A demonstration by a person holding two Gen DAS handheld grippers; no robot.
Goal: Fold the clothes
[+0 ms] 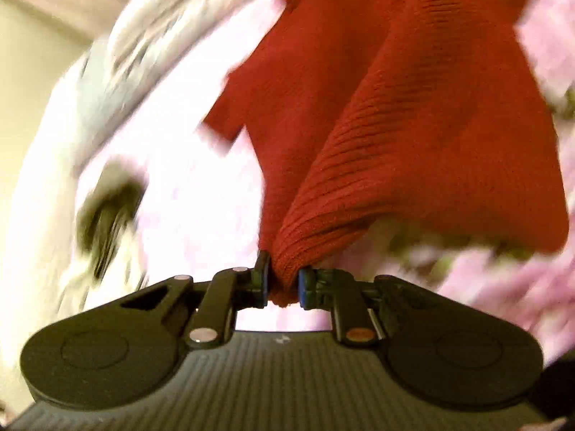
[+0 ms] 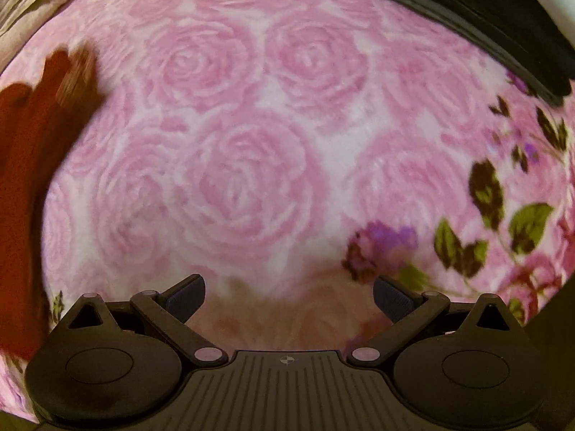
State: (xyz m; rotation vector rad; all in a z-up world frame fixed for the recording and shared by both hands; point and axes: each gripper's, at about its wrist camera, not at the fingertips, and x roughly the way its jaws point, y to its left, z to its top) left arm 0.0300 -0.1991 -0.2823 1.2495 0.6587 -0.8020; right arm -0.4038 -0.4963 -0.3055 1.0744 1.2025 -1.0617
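Pinching a bunched edge of the red sweater (image 1: 413, 115), the left claw (image 1: 283, 283) is holding it just ahead of its pads, the knit draping away over the pink floral blanket (image 1: 187, 194). Folding is looking barely begun: the garment is hanging loose, no crease visible. The right claw (image 2: 289, 296) is hovering spread and empty above the blanket, the sweater far to its left. Motion blur is smearing the left view; the sweater's full shape is staying cut off.
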